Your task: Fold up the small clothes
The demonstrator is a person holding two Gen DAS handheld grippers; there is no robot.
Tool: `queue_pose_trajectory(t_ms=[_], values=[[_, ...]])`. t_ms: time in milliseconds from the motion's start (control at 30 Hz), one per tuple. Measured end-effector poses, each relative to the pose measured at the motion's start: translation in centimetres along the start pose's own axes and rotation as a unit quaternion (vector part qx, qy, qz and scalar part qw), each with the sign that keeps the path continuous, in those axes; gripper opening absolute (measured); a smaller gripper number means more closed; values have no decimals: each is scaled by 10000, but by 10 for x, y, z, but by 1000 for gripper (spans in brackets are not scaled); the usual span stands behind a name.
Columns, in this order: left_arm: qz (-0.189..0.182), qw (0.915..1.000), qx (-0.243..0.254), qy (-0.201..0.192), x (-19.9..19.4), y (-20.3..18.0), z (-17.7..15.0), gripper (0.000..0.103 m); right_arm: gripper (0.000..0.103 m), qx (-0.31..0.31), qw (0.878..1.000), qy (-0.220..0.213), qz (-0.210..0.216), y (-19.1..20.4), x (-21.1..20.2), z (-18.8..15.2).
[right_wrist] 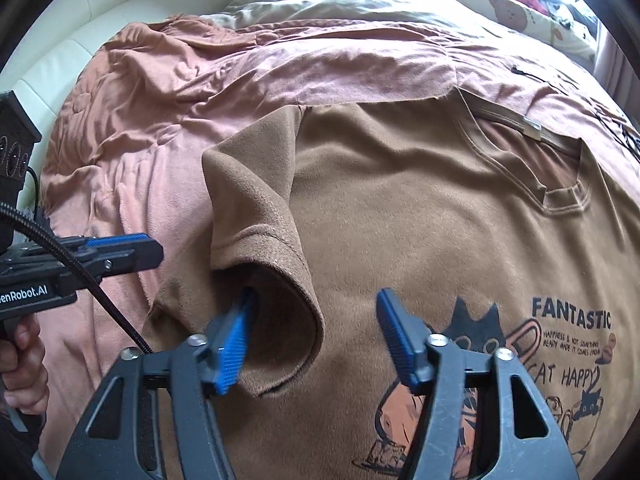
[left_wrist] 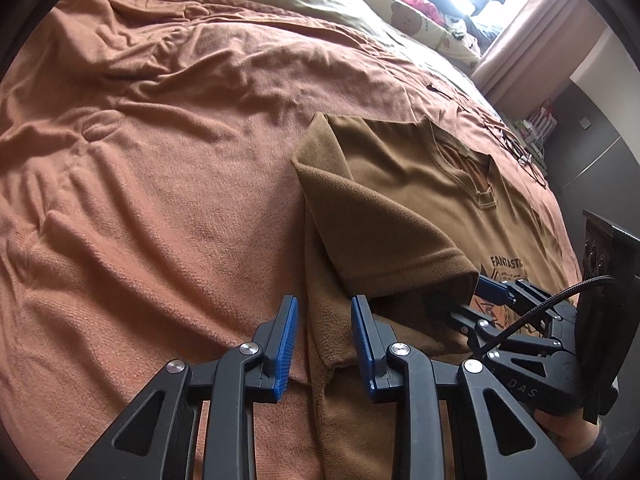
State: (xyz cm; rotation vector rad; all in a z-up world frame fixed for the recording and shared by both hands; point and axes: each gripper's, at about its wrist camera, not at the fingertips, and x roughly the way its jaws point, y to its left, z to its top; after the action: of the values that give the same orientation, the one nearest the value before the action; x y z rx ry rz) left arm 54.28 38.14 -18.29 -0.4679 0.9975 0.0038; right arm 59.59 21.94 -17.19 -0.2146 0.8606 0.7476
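A brown T-shirt with a cat print and the word FANTASTIC lies face up on the bed. Its sleeve is folded inward over the body. My right gripper is open and straddles the sleeve cuff, with its left finger tucked under the cuff's opening. My left gripper is open just above the shirt's side edge, which runs between its blue pads. Neither gripper pinches any cloth.
An orange-brown blanket covers the bed under the shirt, wrinkled to the left. A green duvet and bear-print pillows lie beyond. A black cord rests near the collar. A white padded headboard stands at far left. A hand holds the left gripper.
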Motion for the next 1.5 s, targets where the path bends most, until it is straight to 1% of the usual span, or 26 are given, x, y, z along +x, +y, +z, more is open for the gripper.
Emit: queue_pose_trajectory(t_ms=[33, 67, 133, 200, 367, 467, 500, 567, 667, 700, 733, 767, 800, 833, 867, 900, 1000, 1100, 1167, 1233, 1267, 1333, 1400, 1467, 1500], values=[[-13, 10000, 13, 20, 2, -1, -1, 30, 34, -40, 10000, 4, 25, 1, 2, -1], [-27, 10000, 27, 36, 3, -2, -1, 30, 29, -54, 10000, 12, 67, 2, 3, -1], [-44, 10000, 56, 64, 6, -4, -3, 30, 8, -48, 9998, 53, 180, 0, 5, -3], [-29, 9999, 92, 95, 8, -6, -5, 30, 1, 22, 9996, 72, 281, -3, 4, -4], [204, 9994, 231, 179, 14, -10, -9, 30, 0, 476, 9968, 194, 609, -19, -6, -11], [412, 9985, 243, 268, 18, -7, -11, 30, 0, 815, 9939, 351, 653, -34, -9, -17], [406, 9985, 225, 290, 19, -6, -12, 30, 0, 894, 9933, 393, 619, -39, -10, -19], [278, 9989, 157, 341, 20, -2, -14, 30, 0, 857, 9942, 430, 495, -43, -13, -19], [232, 9992, 147, 292, 17, -2, -15, 30, 2, 563, 9975, 416, 67, -38, -22, -18], [202, 9994, 144, 251, 15, -2, -15, 30, 4, 458, 9981, 402, -53, -35, -25, -17], [161, 9996, 123, 214, 13, -2, -14, 30, 12, 300, 9987, 361, -198, -30, -29, -16], [119, 9997, 82, 179, 12, -1, -13, 30, 20, 213, 9990, 310, -246, -25, -31, -14], [96, 9998, 53, 150, 11, -1, -11, 30, 45, 131, 9992, 248, -282, -21, -34, -12], [73, 9999, 32, 117, 10, -1, -10, 30, 65, 34, 9993, 150, -333, -17, -37, -10], [51, 9999, 23, 92, 9, -1, -9, 30, 66, -86, 9992, 6, -403, -11, -41, -6], [27, 10000, 22, 89, 9, -2, -9, 30, 66, -143, 9990, -30, -413, -8, -43, -7], [-53, 9999, 7, 150, 11, -3, -10, 30, 66, -299, 9995, -15, -126, 3, -41, -3], [-99, 9996, 47, 241, 15, -4, -13, 30, 66, -518, 9986, 69, -63, 11, -28, 3], [-105, 9995, 93, 297, 17, -5, -16, 30, 66, -574, 9981, 201, -36, 11, -15, 4], [-138, 9993, 122, 338, 18, -6, -19, 30, 66, -593, 9977, 276, -156, 6, -3, 7], [-156, 9991, 138, 358, 19, -6, -20, 30, 66, -560, 9977, 320, -228, 1, 5, 10], [-154, 9989, 197, 400, 20, -7, -23, 30, 66, -418, 9981, 413, -200, -11, 21, 15], [-155, 9986, 255, 445, 20, -9, -25, 30, 66, -368, 9979, 472, -237, -14, 29, 17], [-158, 9982, 322, 475, 21, -11, -26, 30, 55, -328, 9974, 495, -406, -19, 36, 19], [-147, 9981, 355, 488, 21, -12, -27, 30, 44, -221, 9980, 457, -388, -24, 36, 20]])
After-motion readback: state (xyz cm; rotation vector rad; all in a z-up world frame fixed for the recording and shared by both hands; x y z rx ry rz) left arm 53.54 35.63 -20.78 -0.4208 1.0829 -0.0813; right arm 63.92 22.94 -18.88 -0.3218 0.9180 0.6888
